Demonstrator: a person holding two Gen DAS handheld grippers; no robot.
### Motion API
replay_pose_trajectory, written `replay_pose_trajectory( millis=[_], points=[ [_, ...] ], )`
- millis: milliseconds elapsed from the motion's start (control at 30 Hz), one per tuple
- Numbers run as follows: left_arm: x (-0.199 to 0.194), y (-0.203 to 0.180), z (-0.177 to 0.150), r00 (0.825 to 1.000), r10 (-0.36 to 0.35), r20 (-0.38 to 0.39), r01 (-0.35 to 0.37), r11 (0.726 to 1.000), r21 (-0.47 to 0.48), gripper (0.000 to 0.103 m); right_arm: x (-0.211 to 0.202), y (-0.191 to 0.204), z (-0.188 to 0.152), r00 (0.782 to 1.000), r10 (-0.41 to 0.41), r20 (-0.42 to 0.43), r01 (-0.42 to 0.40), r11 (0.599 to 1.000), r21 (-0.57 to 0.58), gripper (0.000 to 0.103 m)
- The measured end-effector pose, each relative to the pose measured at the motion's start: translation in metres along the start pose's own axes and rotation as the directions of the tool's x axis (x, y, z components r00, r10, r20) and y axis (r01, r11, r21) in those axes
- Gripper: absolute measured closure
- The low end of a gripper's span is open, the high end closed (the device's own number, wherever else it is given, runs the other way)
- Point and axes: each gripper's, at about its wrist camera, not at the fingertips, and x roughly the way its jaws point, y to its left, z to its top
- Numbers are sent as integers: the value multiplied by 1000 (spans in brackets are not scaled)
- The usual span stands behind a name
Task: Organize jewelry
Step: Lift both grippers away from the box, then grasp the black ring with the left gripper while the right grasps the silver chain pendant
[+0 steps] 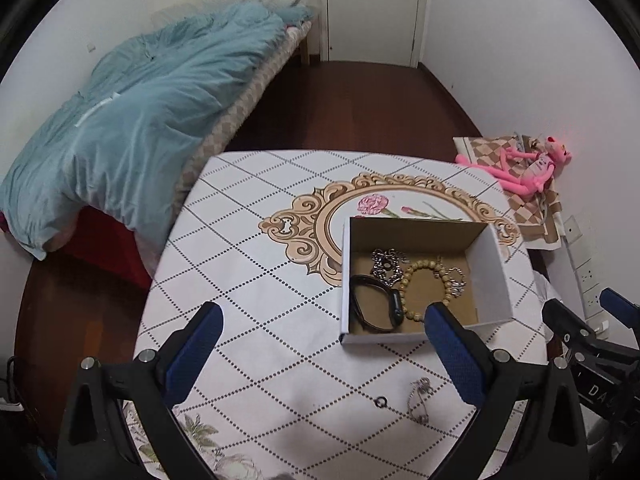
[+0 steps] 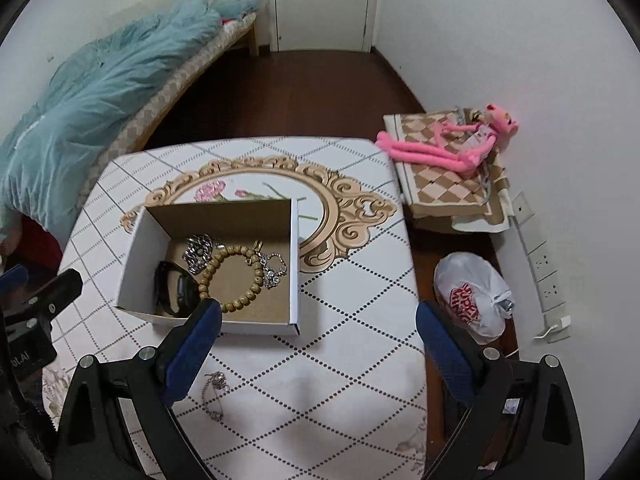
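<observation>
Chain (image 1: 419, 400) on bench (image 1: 280, 280), outside box (image 1: 496, 264): lies betw. left claw (image 1: 324, 340) fingers, long axis running away. Both claws wide open, empty; left nearer.

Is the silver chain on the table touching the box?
Apart. The left wrist view shows the silver chain lying on the tablecloth in front of the box, with patterned cloth between them.

Black tongs (image 1: 324, 336), blue-padded fingers (image 1: 454, 356)
</observation>
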Motion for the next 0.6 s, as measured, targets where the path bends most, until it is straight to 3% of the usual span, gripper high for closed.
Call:
replay_pose_trajectory(
  millis=[333,600],
  points=[
    [-65,0,-4,994,-19,104,19,1000,0,0,-77,-7,-6,988,-17,151,14,1000,24,4],
    [-87,-5,-16,993,-36,113,34,999,26,0,-99,-11,-17,984,-5,176,-3,999,43,4]
  ],
)
